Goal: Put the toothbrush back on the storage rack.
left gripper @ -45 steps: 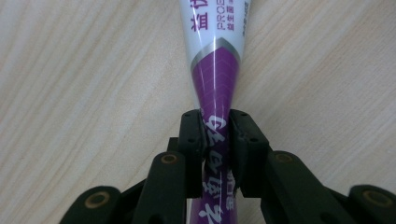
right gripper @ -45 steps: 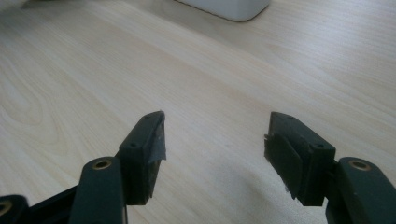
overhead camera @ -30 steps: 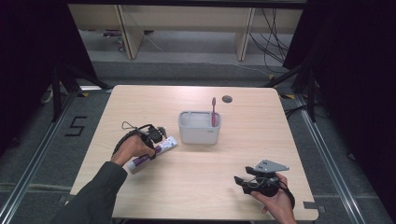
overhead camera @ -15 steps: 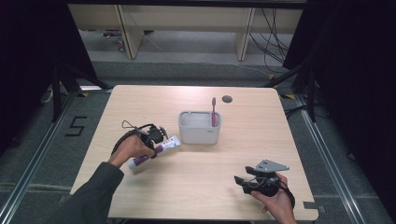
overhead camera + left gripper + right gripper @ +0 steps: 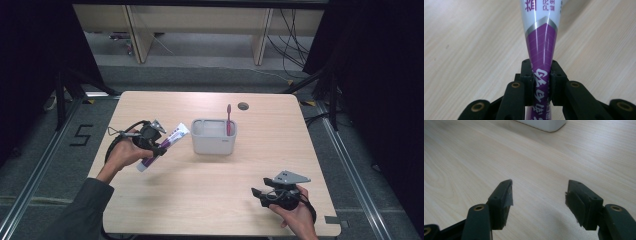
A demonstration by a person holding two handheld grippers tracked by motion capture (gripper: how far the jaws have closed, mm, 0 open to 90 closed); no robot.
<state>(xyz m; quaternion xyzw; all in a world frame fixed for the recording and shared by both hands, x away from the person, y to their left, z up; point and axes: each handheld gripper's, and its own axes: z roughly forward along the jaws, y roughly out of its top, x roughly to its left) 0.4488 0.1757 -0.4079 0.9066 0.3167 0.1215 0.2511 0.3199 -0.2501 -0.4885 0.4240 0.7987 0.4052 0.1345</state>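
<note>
Purple-and-white, the toothpaste tube [image 5: 163,145] is pinched near its lower end by the left claw [image 5: 161,146], whose jaws have just been closing on it, and hangs tilted above the counter [image 5: 210,200] just left of the white holder [image 5: 213,136]; to seat it well I would judge it best to stand the tube upright over the free side, clear of the red toothbrush [image 5: 229,119], before letting go. The right claw [image 5: 260,194] rests gaping and empty near the front edge. The tube's cap end is cut off in the left gripper view, and the holder's inside is hard to make out.
</note>
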